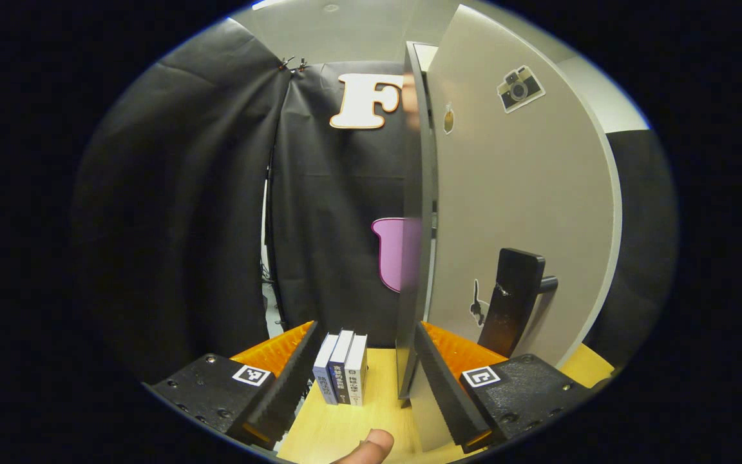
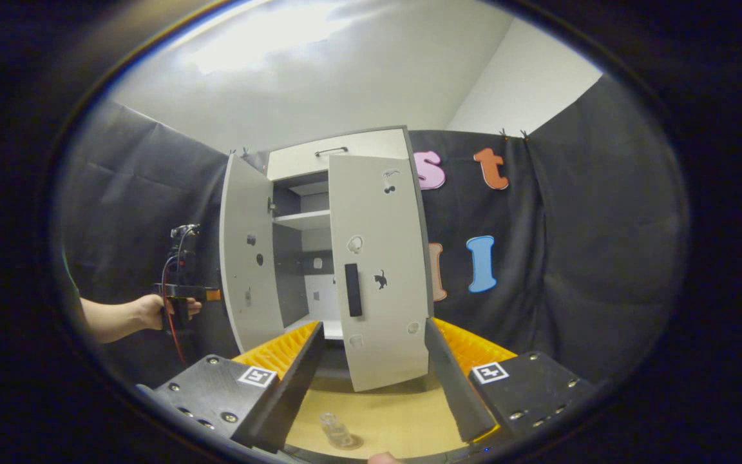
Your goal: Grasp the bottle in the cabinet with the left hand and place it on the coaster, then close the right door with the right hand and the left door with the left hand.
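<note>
Left gripper view: the left claw [image 1: 361, 380] stands wide open and holds nothing, just at the near edge of the left door [image 1: 519, 212], which stands ajar; its handle [image 1: 513, 303] lies to the right, and three books [image 1: 342, 377] stand on the desk [image 1: 345, 425] beyond. Judged step: closing this door. Push with a flat finger against the panel's outer face, sweeping steadily, and avoid snagging the handle.

Right gripper view: the right claw [image 2: 371, 380] is open and empty, facing the cabinet [image 2: 319, 154]. The right door [image 2: 380, 270] looks nearly shut. The bottle [image 2: 335, 430] stands on the desk, near, apparently on the coaster, which is too faint to confirm.
</note>
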`<state>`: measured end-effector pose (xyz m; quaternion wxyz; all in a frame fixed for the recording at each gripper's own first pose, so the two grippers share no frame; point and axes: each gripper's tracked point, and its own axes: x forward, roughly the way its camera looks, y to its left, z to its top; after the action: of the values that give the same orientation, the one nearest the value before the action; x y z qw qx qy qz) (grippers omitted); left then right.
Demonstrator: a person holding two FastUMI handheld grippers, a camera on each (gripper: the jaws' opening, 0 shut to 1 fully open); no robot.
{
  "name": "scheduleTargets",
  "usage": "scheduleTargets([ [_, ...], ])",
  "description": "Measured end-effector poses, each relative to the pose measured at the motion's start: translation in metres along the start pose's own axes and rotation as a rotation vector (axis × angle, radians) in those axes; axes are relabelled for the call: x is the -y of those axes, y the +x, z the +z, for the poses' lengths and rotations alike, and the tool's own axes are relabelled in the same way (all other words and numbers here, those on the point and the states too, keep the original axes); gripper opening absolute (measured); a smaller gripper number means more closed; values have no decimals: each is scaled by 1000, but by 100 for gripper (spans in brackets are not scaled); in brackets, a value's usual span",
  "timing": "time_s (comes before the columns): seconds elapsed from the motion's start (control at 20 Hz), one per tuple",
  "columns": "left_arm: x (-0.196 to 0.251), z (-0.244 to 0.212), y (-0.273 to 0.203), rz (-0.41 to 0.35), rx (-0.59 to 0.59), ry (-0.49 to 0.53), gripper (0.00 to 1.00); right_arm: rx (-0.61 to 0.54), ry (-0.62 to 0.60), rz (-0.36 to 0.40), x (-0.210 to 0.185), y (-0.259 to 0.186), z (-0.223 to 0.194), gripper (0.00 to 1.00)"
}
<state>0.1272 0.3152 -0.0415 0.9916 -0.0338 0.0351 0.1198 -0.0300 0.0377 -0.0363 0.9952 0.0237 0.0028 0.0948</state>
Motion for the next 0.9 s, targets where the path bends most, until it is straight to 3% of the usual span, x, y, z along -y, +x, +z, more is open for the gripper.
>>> scheduleTargets([
  [0.5, 13, -1, -2, 41, -11, -8, 93, -8, 6, -3, -6, 15, -5, 92],
  [0.9, 52, -1, 2, -22, -11, -4, 93, 2, 18, -8, -16, 34, -6, 94],
])
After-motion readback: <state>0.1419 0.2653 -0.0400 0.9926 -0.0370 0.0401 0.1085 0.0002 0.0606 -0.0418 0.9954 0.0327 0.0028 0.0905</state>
